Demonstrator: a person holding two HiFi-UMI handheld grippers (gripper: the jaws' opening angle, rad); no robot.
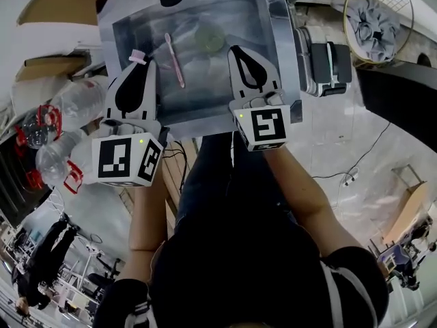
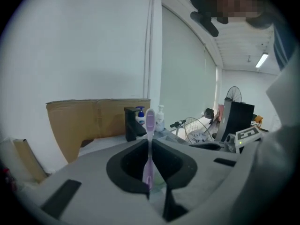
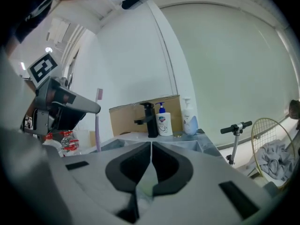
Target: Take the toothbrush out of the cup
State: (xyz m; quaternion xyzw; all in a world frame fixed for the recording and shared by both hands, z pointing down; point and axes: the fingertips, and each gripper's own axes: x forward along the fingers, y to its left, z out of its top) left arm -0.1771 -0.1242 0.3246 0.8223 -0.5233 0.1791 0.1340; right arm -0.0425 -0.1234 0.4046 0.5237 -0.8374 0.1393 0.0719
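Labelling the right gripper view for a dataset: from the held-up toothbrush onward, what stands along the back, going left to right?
From the left: toothbrush, black faucet, blue-pump soap bottle, white pump bottle, scooter handlebar.

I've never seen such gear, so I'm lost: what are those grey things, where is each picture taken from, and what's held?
No robot here: a person holds a gripper in each hand. One picture comes from a camera on the person's head, looking down; the other two ride on the grippers, looking along their jaws. Below is a metal sink with a green cup and what looks like a pink toothbrush lying in it. The left gripper is shut on an upright purple toothbrush. The right gripper has its jaws together, holding nothing.
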